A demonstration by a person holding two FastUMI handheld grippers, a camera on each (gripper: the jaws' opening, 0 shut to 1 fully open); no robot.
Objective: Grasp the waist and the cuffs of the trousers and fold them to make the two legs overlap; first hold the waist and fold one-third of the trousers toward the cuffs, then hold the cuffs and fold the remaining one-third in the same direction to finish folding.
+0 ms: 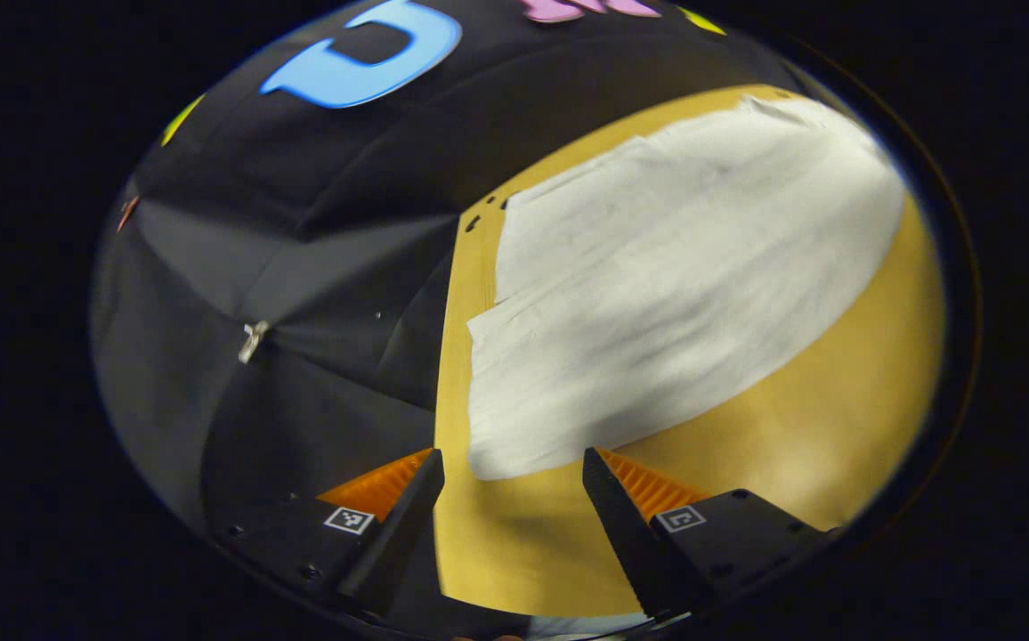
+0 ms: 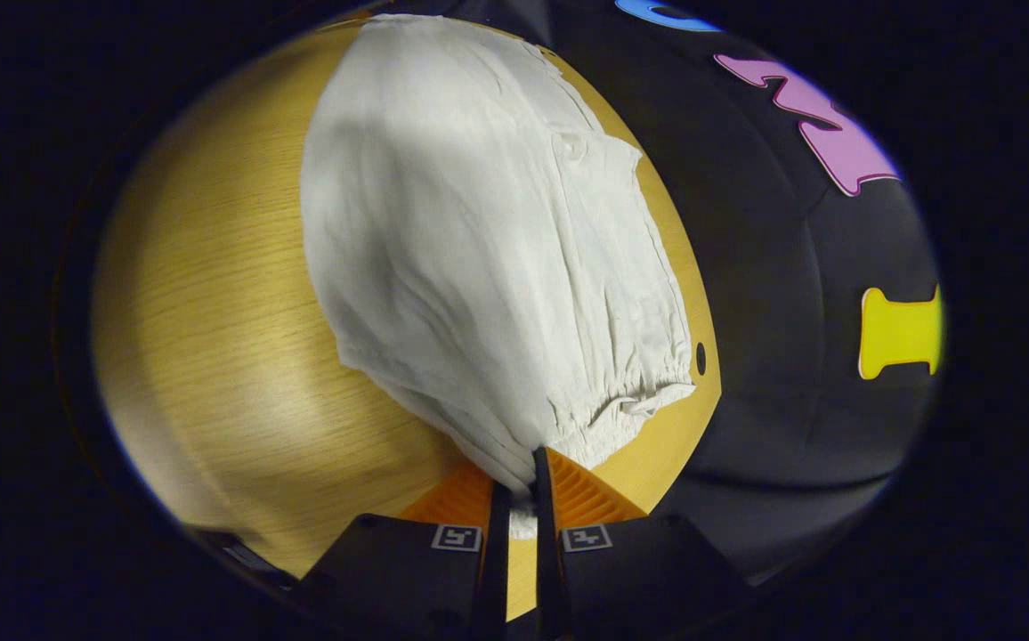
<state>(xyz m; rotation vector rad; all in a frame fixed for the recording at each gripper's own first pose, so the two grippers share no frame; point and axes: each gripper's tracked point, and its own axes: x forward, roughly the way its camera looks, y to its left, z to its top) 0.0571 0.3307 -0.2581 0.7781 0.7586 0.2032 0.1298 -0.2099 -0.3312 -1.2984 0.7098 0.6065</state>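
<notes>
White trousers (image 1: 657, 294) lie on a wooden table (image 1: 514, 534). In the left gripper view their cuff end (image 1: 497, 445) lies just ahead of my left gripper (image 1: 513, 463), which is open with nothing between its fingers. In the right gripper view the trousers (image 2: 479, 240) stretch away from me, and their gathered elastic waist (image 2: 630, 405) is nearest. My right gripper (image 2: 519, 472) is shut on the waist's near corner, with cloth pinched between both fingers.
The table's left edge (image 1: 448, 356) in the left gripper view borders the black booth wall (image 1: 301, 294). In the right gripper view a small dark hole (image 2: 700, 358) marks the table beside the waist. Bare wood (image 2: 230, 356) spreads to the left of the trousers.
</notes>
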